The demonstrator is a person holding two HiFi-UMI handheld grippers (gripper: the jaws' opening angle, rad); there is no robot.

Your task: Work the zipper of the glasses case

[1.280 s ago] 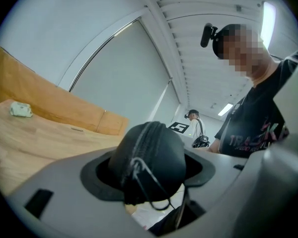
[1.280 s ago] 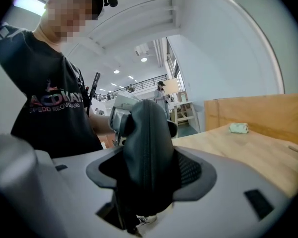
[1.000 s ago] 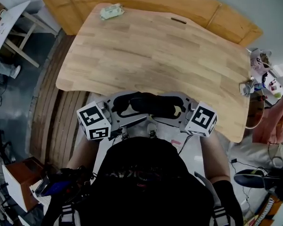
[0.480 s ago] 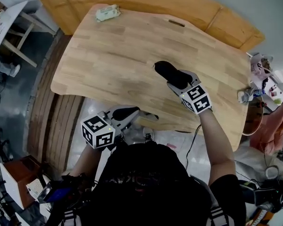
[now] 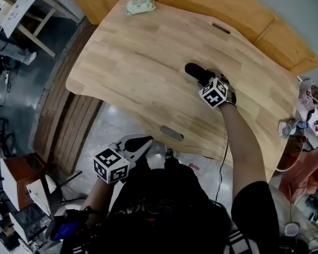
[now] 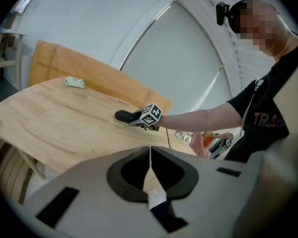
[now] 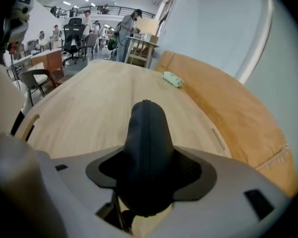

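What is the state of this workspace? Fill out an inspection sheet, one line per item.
Surface: light wooden table.
Job's things: black glasses case, held over the table.
Clutter: small pale green packet at the far edge.
Grippers: right claw shut on the glasses case; left claw shut, empty, below the table's near edge.
Cables: thin cable hanging by the right arm.
Surroundings: wooden board behind the table; office chairs and people beyond.

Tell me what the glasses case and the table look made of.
Glasses case: black, matte, likely fabric or faux leather; a fine zipper line runs along its ridge. Table: pale wood, satin finish, with visible joined strips and grain; possibly veneer.
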